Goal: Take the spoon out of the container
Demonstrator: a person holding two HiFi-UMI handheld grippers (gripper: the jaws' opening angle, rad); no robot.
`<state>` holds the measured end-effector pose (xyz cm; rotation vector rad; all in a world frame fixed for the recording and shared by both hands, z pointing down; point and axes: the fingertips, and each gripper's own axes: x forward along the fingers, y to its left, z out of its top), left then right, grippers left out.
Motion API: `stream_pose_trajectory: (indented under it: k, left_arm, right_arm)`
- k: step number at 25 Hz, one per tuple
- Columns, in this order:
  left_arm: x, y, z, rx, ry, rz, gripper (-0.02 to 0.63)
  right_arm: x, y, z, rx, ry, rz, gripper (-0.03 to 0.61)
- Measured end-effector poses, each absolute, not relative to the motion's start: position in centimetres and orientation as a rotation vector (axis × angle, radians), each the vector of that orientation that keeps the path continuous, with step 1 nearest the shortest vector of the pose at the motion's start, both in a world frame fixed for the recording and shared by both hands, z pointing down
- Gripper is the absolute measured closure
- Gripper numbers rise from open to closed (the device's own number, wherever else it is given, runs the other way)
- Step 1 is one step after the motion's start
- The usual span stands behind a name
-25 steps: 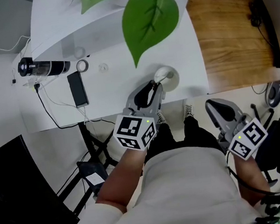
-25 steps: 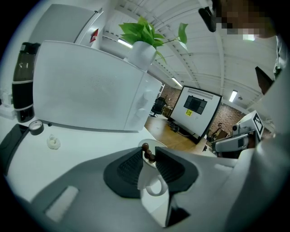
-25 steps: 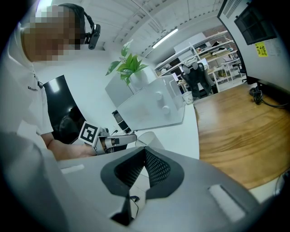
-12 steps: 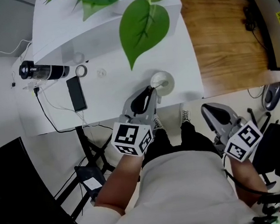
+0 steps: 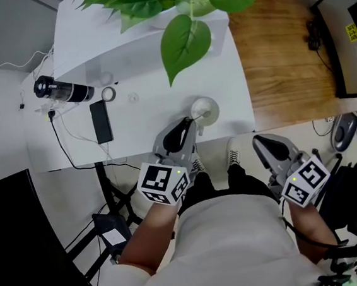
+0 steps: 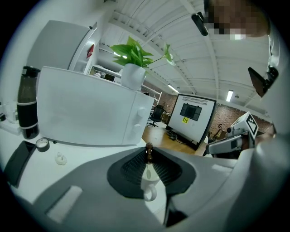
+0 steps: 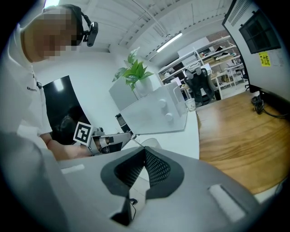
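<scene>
Left jaws clamp the spoon over the mug

I see the left gripper (image 5: 191, 121) with its jaws just having closed in on the dark-tipped spoon (image 6: 148, 153), which stands upright between their tips with the pads pressing its handle. Directly below those jaws sits the white mug (image 6: 147, 181) on the white surface (image 5: 138, 121), and the spoon's lower end runs down into it. The right gripper (image 7: 144, 151) has its jaws together on nothing, and the mug lies well beyond their tips.
</scene>
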<state>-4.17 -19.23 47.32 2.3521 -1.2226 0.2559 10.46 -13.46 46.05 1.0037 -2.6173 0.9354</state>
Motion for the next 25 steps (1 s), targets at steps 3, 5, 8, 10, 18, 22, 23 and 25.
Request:
stream_pose_trajectory:
  k: [3,5,8,10,18,22,23,25]
  left_arm:
    - [-4.5,-18.5,45.9,2.362,-1.229,0.217,0.568]
    - [-4.7,-18.3,44.9,2.365,-1.238,0.179,0.568]
    - [-4.7,-17.8,43.5,2.379,-1.266,0.149,0.568]
    - [-4.6,-17.3,42.8,2.379,-1.280,0.140,0.568]
    - [-3.8,-15.6,40.3,2.362,-1.314,0.050,0.568]
    - [-3.5,-14.8,39.2,2.360,-1.351,0.023,0.568]
    - [-3.4,-14.5,39.0,2.363,-1.356,0.017,0.568]
    - [-3.2,-14.1,38.5,2.367,-1.366,0.007,0.568]
  right_arm:
    - [10.6,-13.7,45.0,1.003,-2.641,0.911,0.575]
    - [10.7,-13.9,44.2,0.996,-2.660,0.889,0.574]
    - [10.7,-14.1,43.1,0.968,-2.685,0.851,0.575]
    - [10.6,-14.1,42.4,0.944,-2.699,0.832,0.574]
    - [10.4,-13.5,39.7,0.840,-2.755,0.744,0.574]
    - [10.5,-12.9,39.3,0.806,-2.769,0.719,0.574]
    - [10.6,-12.9,39.1,0.800,-2.773,0.709,0.574]
    - [10.9,-12.8,38.8,0.790,-2.783,0.695,0.575]
